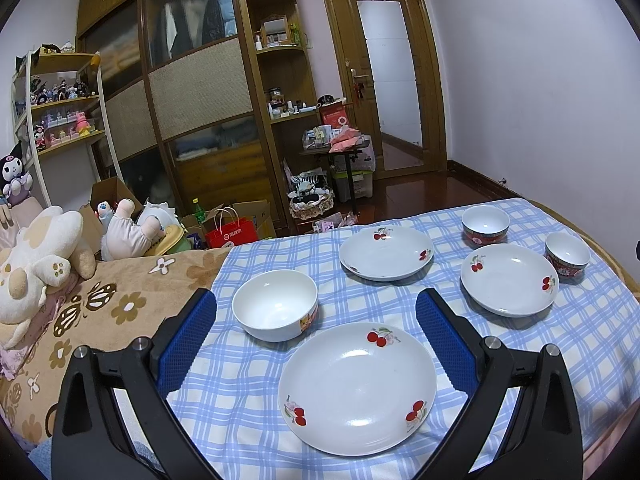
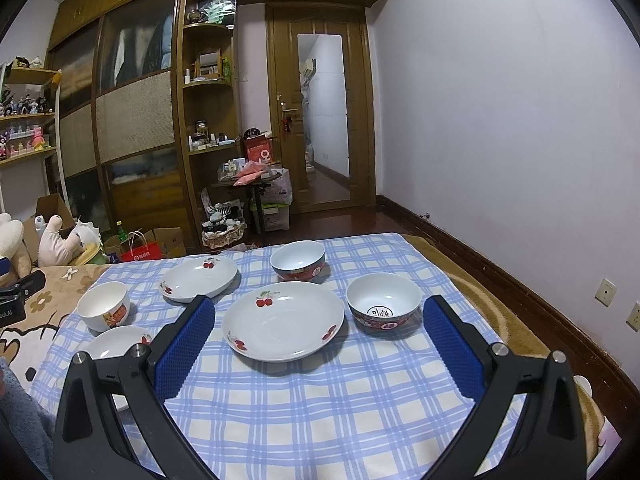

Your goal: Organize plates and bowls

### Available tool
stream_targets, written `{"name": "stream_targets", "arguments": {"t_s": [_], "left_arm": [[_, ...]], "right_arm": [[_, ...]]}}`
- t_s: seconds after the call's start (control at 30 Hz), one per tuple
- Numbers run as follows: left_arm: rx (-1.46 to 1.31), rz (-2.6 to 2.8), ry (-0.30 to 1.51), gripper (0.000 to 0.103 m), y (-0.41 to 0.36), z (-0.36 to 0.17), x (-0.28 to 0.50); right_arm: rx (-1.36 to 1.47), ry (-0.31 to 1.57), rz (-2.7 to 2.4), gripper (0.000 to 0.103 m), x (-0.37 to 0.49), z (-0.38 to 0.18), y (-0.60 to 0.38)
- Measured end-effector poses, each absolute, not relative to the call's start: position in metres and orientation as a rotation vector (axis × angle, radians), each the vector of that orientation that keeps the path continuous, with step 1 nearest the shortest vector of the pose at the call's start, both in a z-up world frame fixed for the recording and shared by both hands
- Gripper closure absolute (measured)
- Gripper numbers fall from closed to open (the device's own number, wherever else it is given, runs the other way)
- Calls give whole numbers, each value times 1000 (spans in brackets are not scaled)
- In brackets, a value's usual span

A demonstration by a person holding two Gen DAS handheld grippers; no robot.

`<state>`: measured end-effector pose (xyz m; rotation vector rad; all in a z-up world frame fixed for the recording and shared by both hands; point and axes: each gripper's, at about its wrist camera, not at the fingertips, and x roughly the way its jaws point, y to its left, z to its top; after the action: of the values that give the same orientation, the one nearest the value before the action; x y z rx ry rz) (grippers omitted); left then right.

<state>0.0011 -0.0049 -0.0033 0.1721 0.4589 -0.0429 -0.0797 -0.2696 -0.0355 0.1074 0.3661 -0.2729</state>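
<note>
Left gripper (image 1: 316, 312), blue-padded fingers (image 1: 186, 344) spread wide, holding nothing, hovering above the blue-and-white checked cloth (image 1: 248, 400) spread over a bed; between the fingers in the left wrist view lies the nearest white ceramic plate with red cherry motifs (image 1: 357, 390), flat on the cloth; just beyond it, touching or nearly touching its rim, a plain white ceramic bowl with a small coloured label (image 1: 276, 305), upright. Farther off, a second cherry plate (image 1: 386, 253) and a third cherry plate (image 1: 509, 279), apart from one another; beside the third, two red-patterned white-lined bowls, one behind it (image 1: 485, 225) and one to its right (image 1: 567, 255) (both upright). Right gripper (image 2: 319, 318), fingers likewise parted and empty, above the same cloth; framed between its fingers are the third cherry plate and, just to the right of it, the nearer red-patterned bowl with black characters on its inner base. Brown floral blanket (image 1: 120, 312) at the left edge of the cloth, with cream plush toys (image 1: 36, 272) resting on it.
</note>
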Motion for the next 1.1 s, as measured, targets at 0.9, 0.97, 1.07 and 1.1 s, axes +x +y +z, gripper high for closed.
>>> {"name": "stream_targets", "arguments": {"t_s": [0.9,0.97,1.07,1.1], "left_arm": [[178,-40,461,4,-7,-3,2],[177,-42,462,4,-7,-3,2],[178,-41,462,4,-8,-3,2],[178,-40,462,4,-8,-3,2]], "right_arm": [[111,368,-273,0,-80,-35,-270],[112,368,-273,0,-81,-35,-270],[112,368,-272,0,-81,-35,-270],[112,368,-272,0,-81,-35,-270]]}}
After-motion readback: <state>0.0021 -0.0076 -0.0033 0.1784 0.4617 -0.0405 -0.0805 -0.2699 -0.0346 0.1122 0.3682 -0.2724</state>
